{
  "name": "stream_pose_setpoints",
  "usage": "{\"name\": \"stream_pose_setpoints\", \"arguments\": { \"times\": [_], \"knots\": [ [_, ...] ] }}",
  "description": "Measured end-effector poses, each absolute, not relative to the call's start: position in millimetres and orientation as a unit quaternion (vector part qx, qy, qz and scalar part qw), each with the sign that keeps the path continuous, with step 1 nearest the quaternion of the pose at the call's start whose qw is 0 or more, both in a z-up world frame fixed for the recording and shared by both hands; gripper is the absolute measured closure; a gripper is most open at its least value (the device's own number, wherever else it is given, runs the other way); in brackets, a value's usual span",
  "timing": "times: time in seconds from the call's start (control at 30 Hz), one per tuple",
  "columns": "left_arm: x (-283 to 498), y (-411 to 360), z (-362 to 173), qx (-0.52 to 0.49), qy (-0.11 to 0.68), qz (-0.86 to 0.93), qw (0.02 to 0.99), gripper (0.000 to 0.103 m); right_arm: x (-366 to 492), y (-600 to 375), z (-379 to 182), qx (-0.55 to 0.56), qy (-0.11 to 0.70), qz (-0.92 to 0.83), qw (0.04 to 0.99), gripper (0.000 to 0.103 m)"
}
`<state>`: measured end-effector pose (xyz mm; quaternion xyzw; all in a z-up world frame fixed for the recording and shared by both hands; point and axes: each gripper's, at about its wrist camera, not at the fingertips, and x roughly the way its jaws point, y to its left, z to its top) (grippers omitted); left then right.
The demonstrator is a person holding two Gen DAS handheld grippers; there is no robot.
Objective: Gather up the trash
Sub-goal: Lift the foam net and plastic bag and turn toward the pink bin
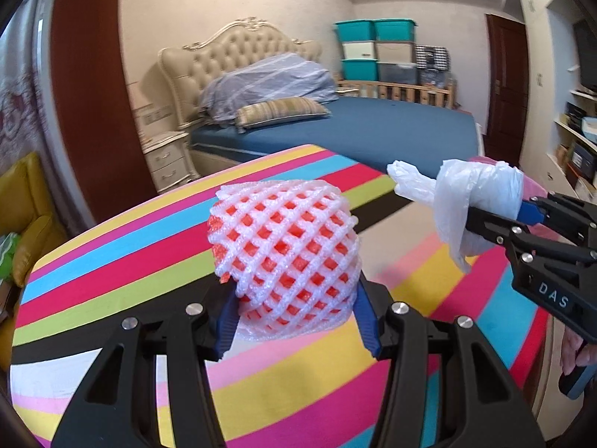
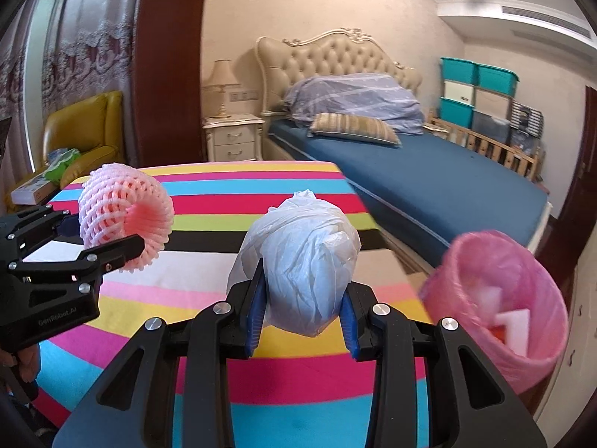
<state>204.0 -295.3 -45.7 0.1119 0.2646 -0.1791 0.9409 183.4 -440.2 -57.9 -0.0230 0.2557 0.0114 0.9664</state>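
Since both loads look bound for the pink-lined bin (image 2: pixel 496 310) at four o'clock, the left hand-held gripper (image 1: pixel 296 321) clamps the foam net (image 1: pixel 283 257) and the right hand-held gripper (image 2: pixel 304 317) squeezes the crumpled plastic bag (image 2: pixel 302 261), both above the striped tabletop (image 2: pixel 224 201).

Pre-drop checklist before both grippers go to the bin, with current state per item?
1. Left gripper clamped on the foam fruit net: ok, pads press both its sides.
2. Right gripper clamped on the balled plastic bag: ok.
3. Both items lifted off the striped table: ok.
4. Pink-lined trash bin open and in view: ok, to the right of the table, some trash already inside.
5. Bin has room for both items: cannot tell, its bottom is hidden.
6. Path to the bin free for the left gripper: cannot tell, the right gripper is between it and the bin.
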Motion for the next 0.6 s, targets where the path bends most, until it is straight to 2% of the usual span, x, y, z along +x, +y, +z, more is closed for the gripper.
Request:
{"name": "stream_pose_setpoints", "arguments": {
  "times": [0.37, 0.6],
  "knots": [
    [189.4, -387.4, -47.4, 0.122, 0.263, -0.273, 0.917, 0.051, 158.5, -513.3, -60.7, -0.024, 0.254, -0.061, 0.965, 0.069],
    [213.0, -453.7, -36.6, 0.12, 0.263, -0.316, 0.904, 0.051, 146.3, -572.4, -63.9, -0.003, 0.256, -0.096, 0.962, 0.069]
  ]
}}
